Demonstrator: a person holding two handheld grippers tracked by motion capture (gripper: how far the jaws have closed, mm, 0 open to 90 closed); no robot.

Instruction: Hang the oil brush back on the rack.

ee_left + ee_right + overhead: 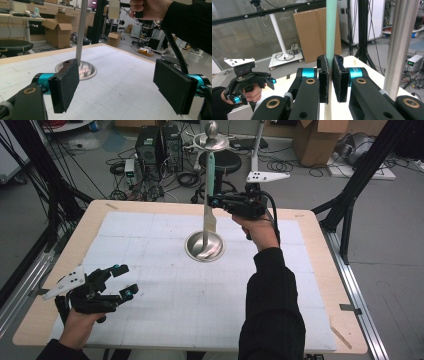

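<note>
A steel stand rises from a round base [204,246] in the middle of the white mat, its pole [402,37] topped by a disc and ball [211,139]. Right beside the pole hangs an upright spatula with a mint-green handle [210,170] and a pale blade [210,222] just above the base. My right gripper [214,200] comes in from the right and is shut on that handle [331,27], both pads pressing it. My left gripper [125,280] is at the mat's near-left corner, open with nothing between its jaws, facing the stand base [83,70].
The wooden table [320,265] carries a gridded white mat [165,305]. Behind the table the floor holds computer boxes [160,145], a black stool [222,162], cables and cardboard boxes [320,137]. Black frame posts [357,175] stand at both sides.
</note>
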